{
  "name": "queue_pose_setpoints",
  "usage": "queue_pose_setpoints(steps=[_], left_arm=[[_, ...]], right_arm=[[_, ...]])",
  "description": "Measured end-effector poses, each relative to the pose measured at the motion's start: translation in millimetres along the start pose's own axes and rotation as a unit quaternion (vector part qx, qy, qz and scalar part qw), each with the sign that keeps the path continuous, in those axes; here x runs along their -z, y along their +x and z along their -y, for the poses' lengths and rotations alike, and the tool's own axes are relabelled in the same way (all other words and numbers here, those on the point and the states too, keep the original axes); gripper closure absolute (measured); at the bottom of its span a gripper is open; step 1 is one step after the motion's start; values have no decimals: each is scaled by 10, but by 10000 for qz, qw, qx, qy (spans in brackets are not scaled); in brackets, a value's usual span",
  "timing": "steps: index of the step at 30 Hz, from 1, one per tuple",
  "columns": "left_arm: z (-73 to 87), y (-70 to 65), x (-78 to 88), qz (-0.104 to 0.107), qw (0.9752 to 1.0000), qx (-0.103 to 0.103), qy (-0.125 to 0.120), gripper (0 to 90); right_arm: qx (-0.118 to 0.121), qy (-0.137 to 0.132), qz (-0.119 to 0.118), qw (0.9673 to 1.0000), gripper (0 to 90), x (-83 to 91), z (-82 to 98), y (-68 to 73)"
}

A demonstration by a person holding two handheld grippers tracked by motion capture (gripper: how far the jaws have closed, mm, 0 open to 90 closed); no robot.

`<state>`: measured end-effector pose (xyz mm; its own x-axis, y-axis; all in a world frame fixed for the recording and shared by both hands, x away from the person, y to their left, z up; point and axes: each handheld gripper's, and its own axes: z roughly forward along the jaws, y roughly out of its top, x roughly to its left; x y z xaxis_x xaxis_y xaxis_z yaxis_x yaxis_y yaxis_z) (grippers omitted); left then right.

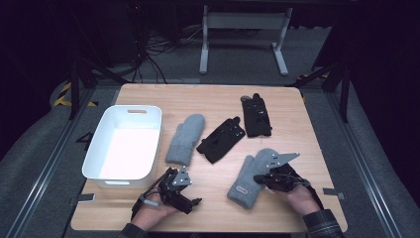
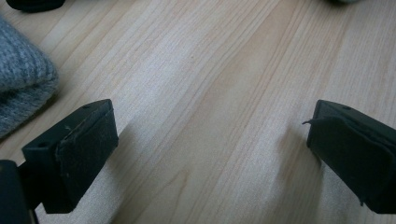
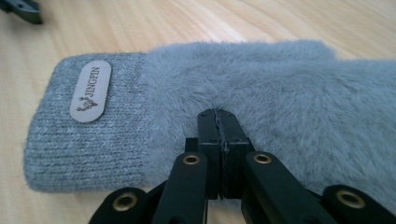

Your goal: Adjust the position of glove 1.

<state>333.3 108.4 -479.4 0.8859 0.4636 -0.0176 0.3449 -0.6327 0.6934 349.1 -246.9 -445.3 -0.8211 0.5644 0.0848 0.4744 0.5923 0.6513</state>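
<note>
Right gripper (image 3: 219,116) pinching grey mitten (image 3: 224,93), left gripper (image 2: 210,149) open over table, white bin (image 1: 124,144) holding nothing

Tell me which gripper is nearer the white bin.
Left. The left gripper sits just off the white bin's near right corner; the right gripper is farther right, shut on the grey mitten.
</note>
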Motion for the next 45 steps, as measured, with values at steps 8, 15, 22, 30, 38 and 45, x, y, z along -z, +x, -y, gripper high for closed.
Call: queue_pose_setpoints(steps=[8, 15, 22, 30, 38, 45], left_arm=[[0, 0, -1, 5, 10000, 7, -7, 23], [0, 0, -1, 8, 10000, 4, -5, 23], [1, -1, 1, 17, 10000, 6, -2, 24], [1, -1, 1, 15, 10000, 2, -1, 24], [2, -1, 2, 11, 10000, 6, 1, 24], [2, -2, 2, 12, 10000, 14, 7, 24]], right_arm=[[274, -65, -87, 9996, 899, -29, -40, 179], [134, -346, 346, 9987, 899, 153, -108, -61], [-198, -538, 608, 9965, 900, 217, -162, -459], [-201, -208, 632, 9976, 900, 54, -150, -547], [-175, -113, 707, 9973, 900, 88, -75, -509], [-206, -105, 699, 9973, 900, 208, 73, -424]])
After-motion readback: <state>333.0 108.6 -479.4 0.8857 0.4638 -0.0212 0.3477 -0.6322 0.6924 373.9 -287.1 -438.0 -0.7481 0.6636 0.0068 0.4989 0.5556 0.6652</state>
